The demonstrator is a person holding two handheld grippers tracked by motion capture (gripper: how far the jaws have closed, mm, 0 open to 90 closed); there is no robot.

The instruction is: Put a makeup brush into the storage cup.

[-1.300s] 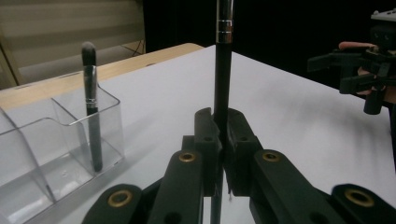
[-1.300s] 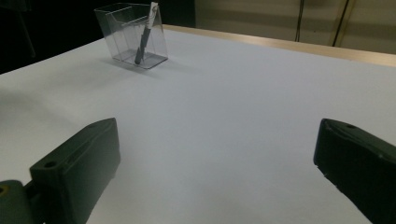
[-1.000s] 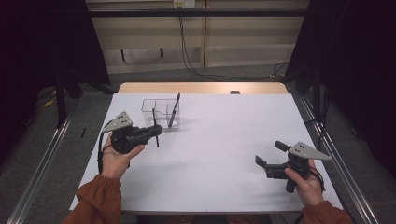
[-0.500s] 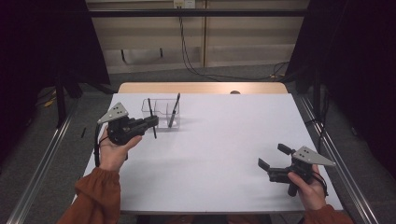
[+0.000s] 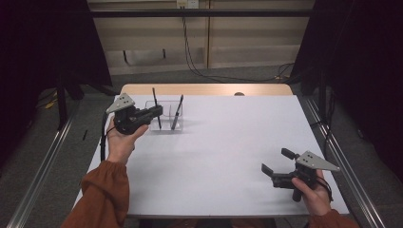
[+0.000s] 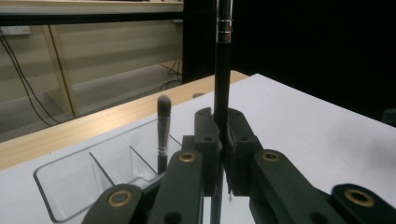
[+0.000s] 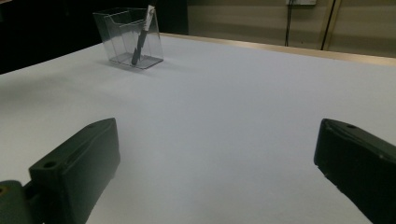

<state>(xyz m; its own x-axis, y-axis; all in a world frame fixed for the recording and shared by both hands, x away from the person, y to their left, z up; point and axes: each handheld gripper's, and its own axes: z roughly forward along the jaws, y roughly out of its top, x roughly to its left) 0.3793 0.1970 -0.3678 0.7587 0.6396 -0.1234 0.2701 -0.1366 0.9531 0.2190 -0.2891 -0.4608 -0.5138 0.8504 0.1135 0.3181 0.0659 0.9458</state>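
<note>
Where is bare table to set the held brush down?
The white tabletop is bare between the clear plastic organizer and the right tool, and along the far right. It is crowded at the organizer, around the left tool and its thin black brush.

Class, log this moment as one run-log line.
left gripper: shut on brush, upright | right gripper: open | organizer: holds second brush
</note>
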